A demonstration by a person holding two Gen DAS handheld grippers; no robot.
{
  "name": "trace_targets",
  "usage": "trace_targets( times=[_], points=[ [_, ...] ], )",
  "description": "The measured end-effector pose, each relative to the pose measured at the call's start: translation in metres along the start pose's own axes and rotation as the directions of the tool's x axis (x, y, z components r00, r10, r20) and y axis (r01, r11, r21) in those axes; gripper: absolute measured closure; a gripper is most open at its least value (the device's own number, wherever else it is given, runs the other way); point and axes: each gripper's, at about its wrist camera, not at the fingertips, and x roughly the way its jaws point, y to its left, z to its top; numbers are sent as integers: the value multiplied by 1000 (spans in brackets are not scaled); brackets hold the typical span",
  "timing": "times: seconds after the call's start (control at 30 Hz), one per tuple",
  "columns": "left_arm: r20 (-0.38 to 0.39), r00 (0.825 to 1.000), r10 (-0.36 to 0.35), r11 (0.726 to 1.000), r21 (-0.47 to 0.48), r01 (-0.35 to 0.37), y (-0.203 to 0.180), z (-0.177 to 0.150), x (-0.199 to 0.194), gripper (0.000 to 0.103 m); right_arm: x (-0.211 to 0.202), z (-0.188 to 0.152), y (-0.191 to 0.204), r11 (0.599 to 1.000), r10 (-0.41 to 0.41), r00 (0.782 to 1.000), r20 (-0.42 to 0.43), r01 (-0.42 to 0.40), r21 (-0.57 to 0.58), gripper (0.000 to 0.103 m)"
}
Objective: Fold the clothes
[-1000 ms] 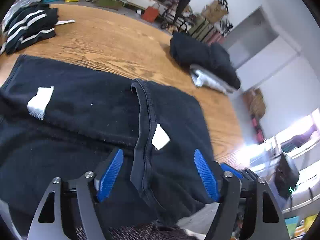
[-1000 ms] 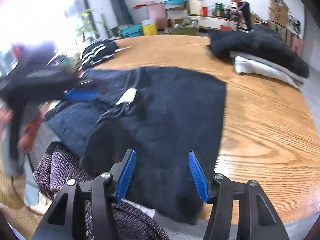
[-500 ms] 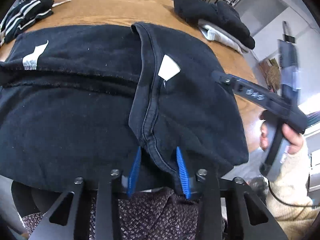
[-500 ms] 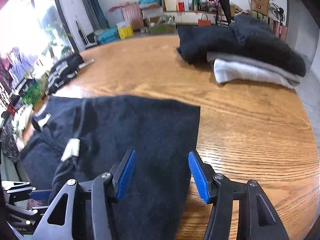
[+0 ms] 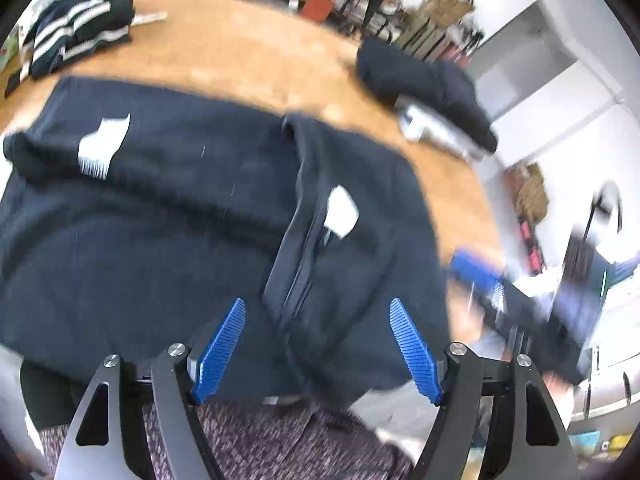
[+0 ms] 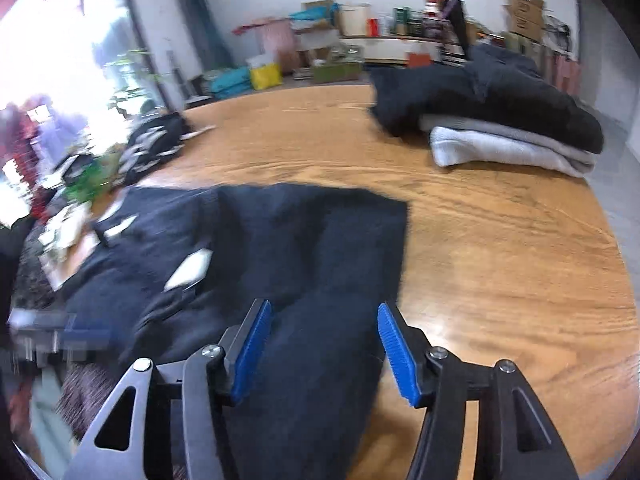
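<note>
A dark navy garment lies spread on the round wooden table, its near edge hanging over the rim. A seamed fold with a white label runs down its middle. My left gripper hovers over that fold near the table's front edge; its jaws are opening, and the cloth lies below them, not pinched. My right gripper stands open above the garment's right-hand part, with its right finger near the cloth's side edge. Both views are blurred by motion.
A stack of folded dark and grey clothes sits at the far right of the table. A black bundle with white stripes lies at the far left. A person's speckled clothing shows just below the table edge. Boxes and clutter line the back wall.
Half a second ago the left jaws were nearly closed around the seamed fold at the near edge; now they stand wide and have let go. The right gripper has shifted sideways over the cloth.
</note>
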Motion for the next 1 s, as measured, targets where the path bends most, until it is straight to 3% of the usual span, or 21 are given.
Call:
trace_targets(
  times=[0.1, 0.17, 0.3, 0.37, 0.5, 0.57, 0.7, 0.8, 0.93, 1.0],
  points=[
    [41, 998, -48, 999, 23, 47, -11, 17, 11, 27, -12, -28, 15, 994, 105, 993, -61, -105, 7, 44],
    [54, 997, -46, 998, 50, 44, -20, 25, 26, 30, -14, -45, 19, 992, 127, 988, -92, -126, 21, 51],
    [22, 996, 91, 986, 134, -94, -23, 23, 65, 32, -12, -69, 13, 991, 124, 983, -132, -116, 70, 51],
    [36, 994, 104, 987, 117, -108, -14, 19, 72, 34, -10, -76, 8, 989, 124, 983, -137, -111, 100, 55],
    [45, 999, 19, 1000, -3, -19, 9, 19, 49, 34, -13, -75, 7, 991, 112, 984, -139, -99, 94, 55],
    [62, 995, 82, 997, -2, -82, 9, 13, 35, 33, -19, -71, 15, 995, 89, 989, -119, -81, 63, 51],
    [108, 959, 261, 963, 37, -266, 0, -4, 5, 31, -34, -57, 27, 1000, -1, 998, -62, 1, 1, 32],
    [122, 935, 332, 939, 47, -340, 0, -17, -14, 28, -40, -43, 37, 995, -84, 996, -25, 83, -53, 29],
    [152, 901, 406, 908, 48, -417, 2, -28, -33, 26, -54, -24, 39, 997, -67, 997, 34, 68, -36, 17],
    [159, 900, 406, 908, 47, -417, 0, -29, -33, 26, -57, -21, 35, 999, -39, 998, 41, 39, 0, 16]
  ],
)
